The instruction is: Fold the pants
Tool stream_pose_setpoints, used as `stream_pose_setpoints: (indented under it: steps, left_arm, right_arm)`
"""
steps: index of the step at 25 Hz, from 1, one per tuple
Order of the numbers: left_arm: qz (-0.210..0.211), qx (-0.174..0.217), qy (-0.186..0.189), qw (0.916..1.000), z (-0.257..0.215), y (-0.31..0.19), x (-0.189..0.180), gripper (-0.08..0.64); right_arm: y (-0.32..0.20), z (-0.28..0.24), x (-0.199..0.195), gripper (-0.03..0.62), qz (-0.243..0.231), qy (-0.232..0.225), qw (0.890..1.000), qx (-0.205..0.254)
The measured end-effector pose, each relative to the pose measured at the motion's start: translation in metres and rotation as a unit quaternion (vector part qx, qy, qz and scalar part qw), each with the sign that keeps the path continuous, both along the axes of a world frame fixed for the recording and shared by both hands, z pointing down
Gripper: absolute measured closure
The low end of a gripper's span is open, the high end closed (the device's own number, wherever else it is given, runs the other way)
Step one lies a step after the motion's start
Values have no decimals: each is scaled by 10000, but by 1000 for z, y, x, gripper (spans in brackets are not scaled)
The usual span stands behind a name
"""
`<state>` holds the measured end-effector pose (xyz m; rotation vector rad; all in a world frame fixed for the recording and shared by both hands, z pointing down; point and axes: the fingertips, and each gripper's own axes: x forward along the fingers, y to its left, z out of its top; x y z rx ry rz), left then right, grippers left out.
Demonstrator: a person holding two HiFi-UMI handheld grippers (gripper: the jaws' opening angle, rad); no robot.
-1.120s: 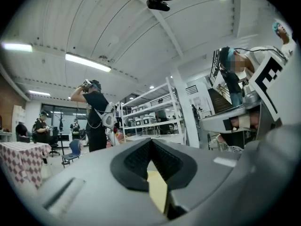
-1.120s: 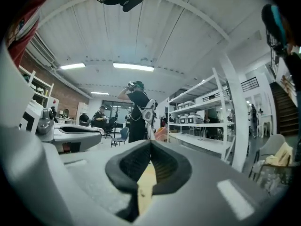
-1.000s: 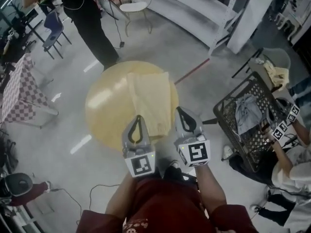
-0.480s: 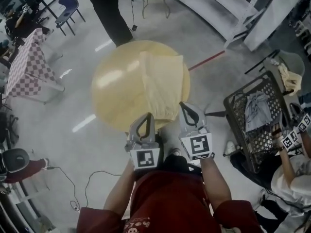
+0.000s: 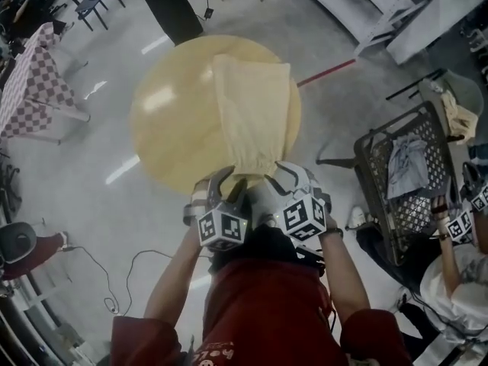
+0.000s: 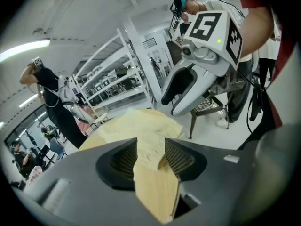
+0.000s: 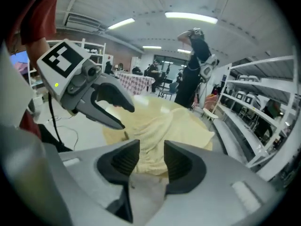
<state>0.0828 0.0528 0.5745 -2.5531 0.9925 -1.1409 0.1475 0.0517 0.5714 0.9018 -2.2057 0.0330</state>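
Pale yellow pants (image 5: pixel 252 113) lie lengthwise on the round yellow table (image 5: pixel 164 128), their near end draped at the table's front edge. My two grippers sit side by side at that end. The left gripper (image 5: pixel 222 191) is at the near-left corner of the cloth and its jaws are opening. In the left gripper view (image 6: pixel 150 155) the pants (image 6: pixel 141 126) and table edge show through the gap, untouched by the pads. The right gripper (image 5: pixel 287 180) is at the near-right corner, jaws also opening. In the right gripper view (image 7: pixel 151 160) the pants (image 7: pixel 162 124) lie just beyond its fingers.
A black basket (image 5: pixel 379 180) holding clothes stands on the floor at the right, with another person (image 5: pixel 457 265) beside it. A checkered table (image 5: pixel 30 82) is at the far left. Someone stands beyond the table (image 5: pixel 171 6). A cable (image 5: pixel 114 280) trails on the floor.
Both grippers have dropped and moved forward to the table's near edge, at the pants' end. Their jaws, shut before, now stand apart.
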Motion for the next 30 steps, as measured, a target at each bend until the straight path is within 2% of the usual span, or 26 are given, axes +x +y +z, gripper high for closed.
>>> stream_pose_setpoints:
  steps: [3, 7, 15, 18, 19, 23, 27, 30]
  left_arm:
    - [246, -347, -357, 9985, 23, 1, -1, 342]
    - [466, -774, -741, 9932, 50, -3, -5, 308]
    - [1023, -1305, -1083, 9802, 86, -7, -1, 304]
    - [1068, -1343, -1056, 9795, 90, -11, -3, 337]
    - [1075, -1323, -1056, 9797, 91, -13, -4, 380]
    - [1135, -1283, -1094, 9791, 93, -14, -5, 424]
    - [1149, -1256, -1139, 9788, 93, -9, -4, 448]
    - [1113, -1267, -1121, 9793, 89, -2, -2, 453]
  right_arm:
    - [11, 27, -7, 408, -403, 372, 9977, -387]
    - [12, 51, -9, 365, -666, 657, 9932, -694]
    - [4, 92, -10, 356, -1131, 1062, 9774, -1436]
    - [4, 103, -8, 356, -1219, 1135, 9724, -1631]
    - [3, 105, -7, 363, -1228, 1148, 9719, -1647]
    - [2, 105, -8, 400, -1305, 1207, 9701, -1651]
    - [4, 105, -5, 469, -1310, 1241, 9697, -1645]
    - [10, 103, -2, 481, -1322, 1281, 9699, -1594]
